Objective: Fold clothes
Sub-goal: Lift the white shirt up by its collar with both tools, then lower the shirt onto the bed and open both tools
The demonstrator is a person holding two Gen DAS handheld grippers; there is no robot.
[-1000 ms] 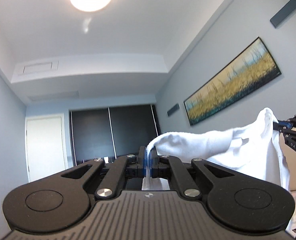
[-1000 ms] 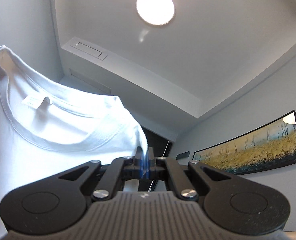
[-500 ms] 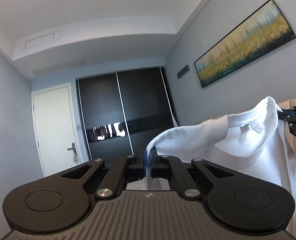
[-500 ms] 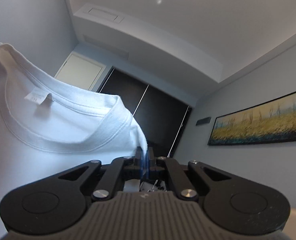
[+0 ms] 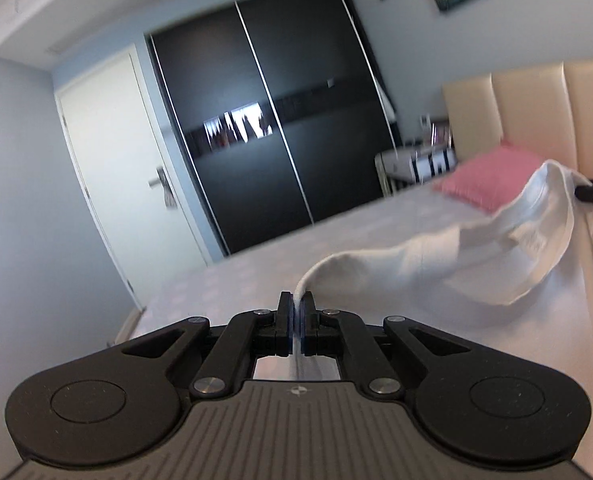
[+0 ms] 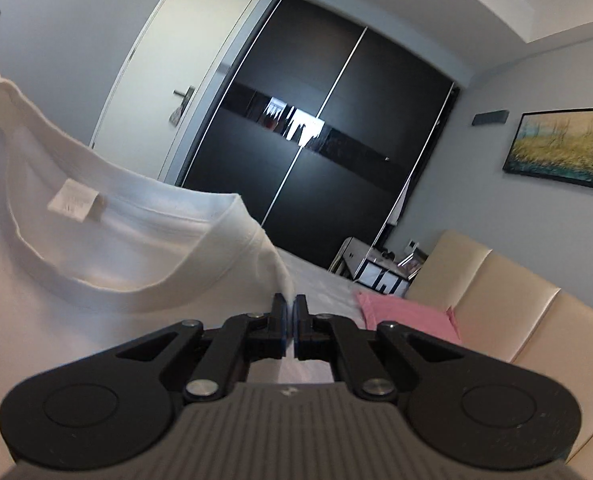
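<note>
I am holding one white T-shirt (image 5: 448, 256) stretched between my two claws; the left claw (image 5: 297, 308) is pinching one shoulder beside the collar, jaws narrow on the cloth, and the right claw (image 6: 289, 308) is clamping the other shoulder the same way, so the neckline is sagging between them with its label (image 6: 74, 200) facing the right claw; the body of the shirt is hanging below both claws, over the bed (image 5: 256, 276) ahead of them. I judge the step in hand to be laying the shirt flat on the bed; to do it well I am keeping both claws level with each other and well apart so the collar is staying taut, and letting the hem touch down first, then drawing back so the cloth is spreading without creases. Counting: one T-shirt, two claws, one pink pillow (image 6: 408, 316) ahead of the right claw, near the headboard (image 6: 496, 292).
</note>
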